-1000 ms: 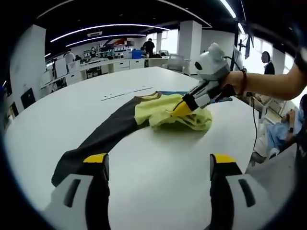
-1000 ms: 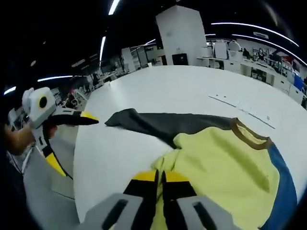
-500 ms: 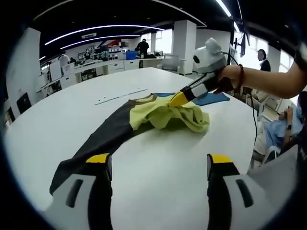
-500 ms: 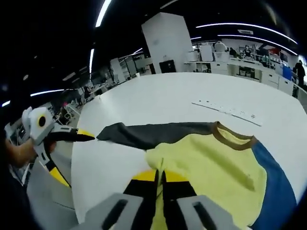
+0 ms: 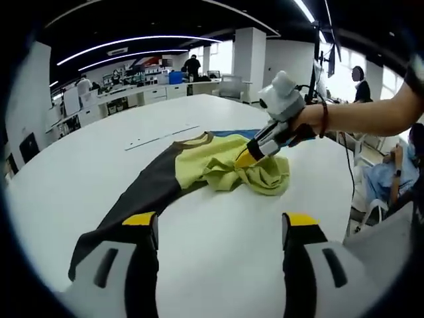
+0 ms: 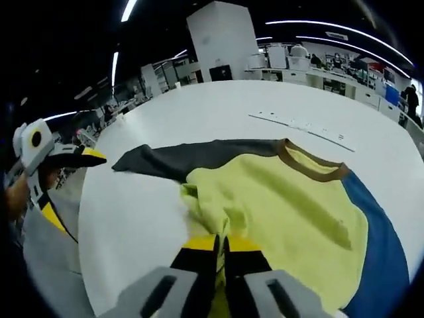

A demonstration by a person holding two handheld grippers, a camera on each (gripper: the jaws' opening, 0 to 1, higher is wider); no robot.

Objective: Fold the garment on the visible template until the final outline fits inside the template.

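One garment (image 5: 199,165) lies on the white tabletop (image 5: 218,245): yellow body bunched in a heap, a dark grey sleeve stretched flat, a blue part at the far side. The right tongs (image 6: 220,246) are pressed together on a ridge of the yellow cloth, pinching it; in the left gripper view they (image 5: 246,158) sit on top of the heap. The left tongs (image 5: 218,222) stand spread and empty, near the dark sleeve's end but apart from it. I'd say a fold of the body is under way, far from done. Next, the pinched edge wants carrying over and laying flat, and the sleeve brought in. I cannot make out any template outline.
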